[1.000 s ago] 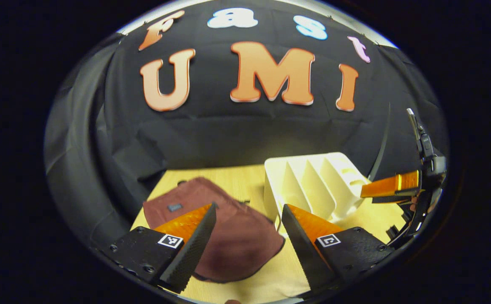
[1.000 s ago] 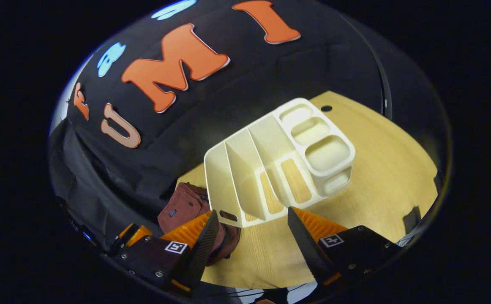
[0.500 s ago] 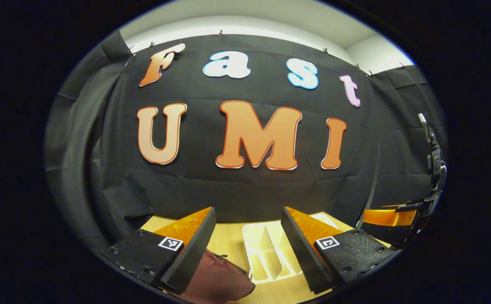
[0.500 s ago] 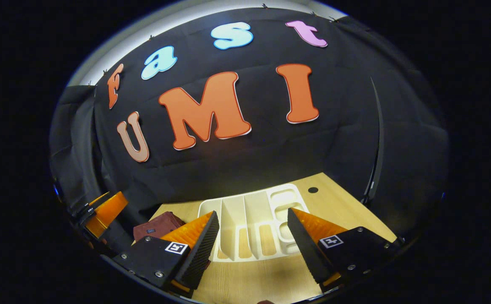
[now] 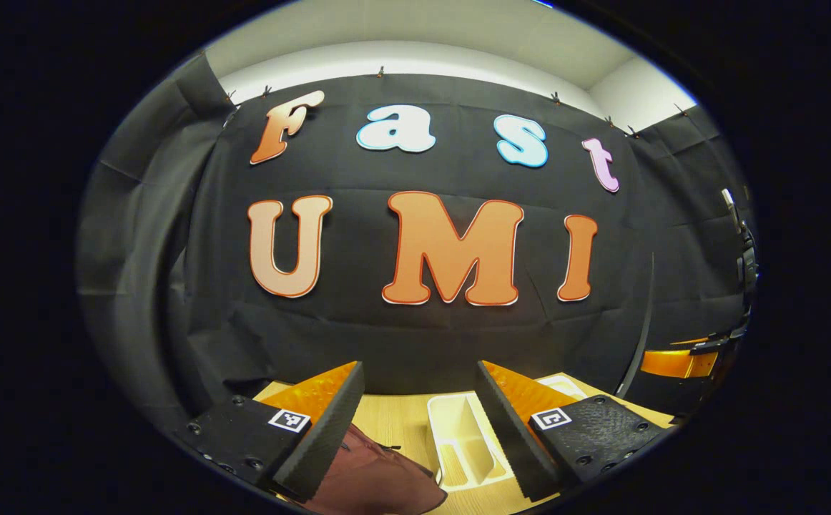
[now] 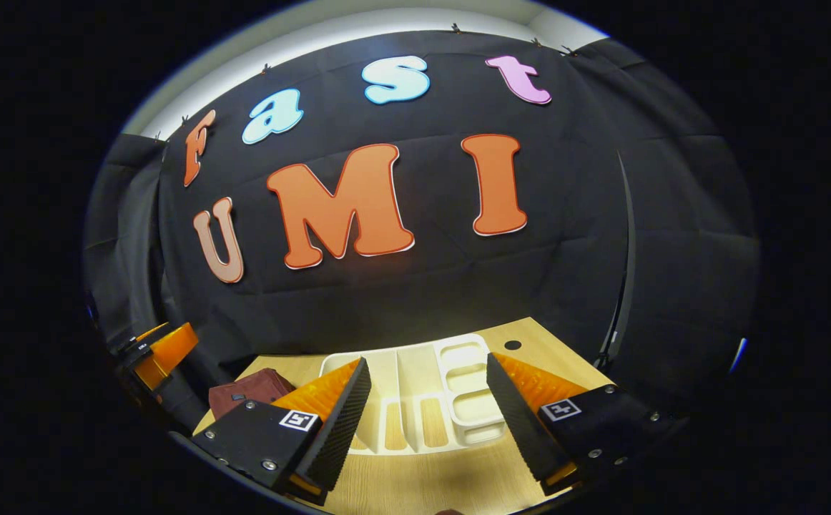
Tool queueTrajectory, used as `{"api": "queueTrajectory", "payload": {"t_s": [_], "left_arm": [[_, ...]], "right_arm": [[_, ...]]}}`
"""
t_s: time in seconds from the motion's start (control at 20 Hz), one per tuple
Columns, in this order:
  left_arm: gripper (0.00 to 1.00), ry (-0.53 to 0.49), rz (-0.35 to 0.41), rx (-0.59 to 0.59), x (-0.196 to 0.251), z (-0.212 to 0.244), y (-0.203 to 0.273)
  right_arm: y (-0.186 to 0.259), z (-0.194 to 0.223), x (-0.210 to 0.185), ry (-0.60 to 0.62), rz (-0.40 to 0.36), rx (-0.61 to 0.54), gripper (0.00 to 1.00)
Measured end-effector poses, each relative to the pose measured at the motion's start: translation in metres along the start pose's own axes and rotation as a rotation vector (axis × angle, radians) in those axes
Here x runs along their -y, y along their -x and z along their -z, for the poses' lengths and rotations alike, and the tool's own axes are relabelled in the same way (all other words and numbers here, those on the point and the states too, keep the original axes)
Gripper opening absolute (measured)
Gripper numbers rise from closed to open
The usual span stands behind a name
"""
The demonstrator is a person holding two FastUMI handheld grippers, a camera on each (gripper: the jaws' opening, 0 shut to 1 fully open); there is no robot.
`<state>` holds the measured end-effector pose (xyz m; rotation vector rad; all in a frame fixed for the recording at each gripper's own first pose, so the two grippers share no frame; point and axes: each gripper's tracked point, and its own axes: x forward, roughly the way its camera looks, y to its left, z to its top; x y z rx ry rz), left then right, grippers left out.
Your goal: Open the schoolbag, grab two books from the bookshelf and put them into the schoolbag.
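A maroon schoolbag lies flat on the wooden table, low in the left gripper view and partly behind my left fingers. To its right stands a white slotted bookshelf; the slots that show hold nothing. My left gripper is open, raised above the bag and the shelf. My right gripper is open too, held above the bookshelf, with the schoolbag to its left. The right gripper appears at the right edge of the left gripper view, and the left gripper at the left edge of the right gripper view.
The black cloth wall rises right behind the table's far edge. A small round hole sits in the tabletop to the right of the shelf. Bare wood lies in front of the shelf.
Both views have tilted up and pulled back, so the bag and the shelf dropped to the bottom of each view. Both grippers stayed open with nothing in them.
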<state>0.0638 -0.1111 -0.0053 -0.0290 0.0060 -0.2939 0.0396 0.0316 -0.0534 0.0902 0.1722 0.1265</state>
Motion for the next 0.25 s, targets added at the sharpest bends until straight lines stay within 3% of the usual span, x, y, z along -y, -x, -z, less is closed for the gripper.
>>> {"api": "queueTrajectory", "payload": {"t_s": [0.05, 0.25], "left_arm": [[1.0, -0.005, -0.005, -0.007, 0.001, 0.0021, 0.0007], [0.96, 0.0, 0.006, -0.002, 0.0067, -0.0028, 0.0036]], "right_arm": [[0.0028, 0.0003, 0.0001, -0.016, -0.004, 0.003, 0.97], [0.0031, 0.0028, 0.0014, -0.04, -0.006, -0.006, 0.97]]}}
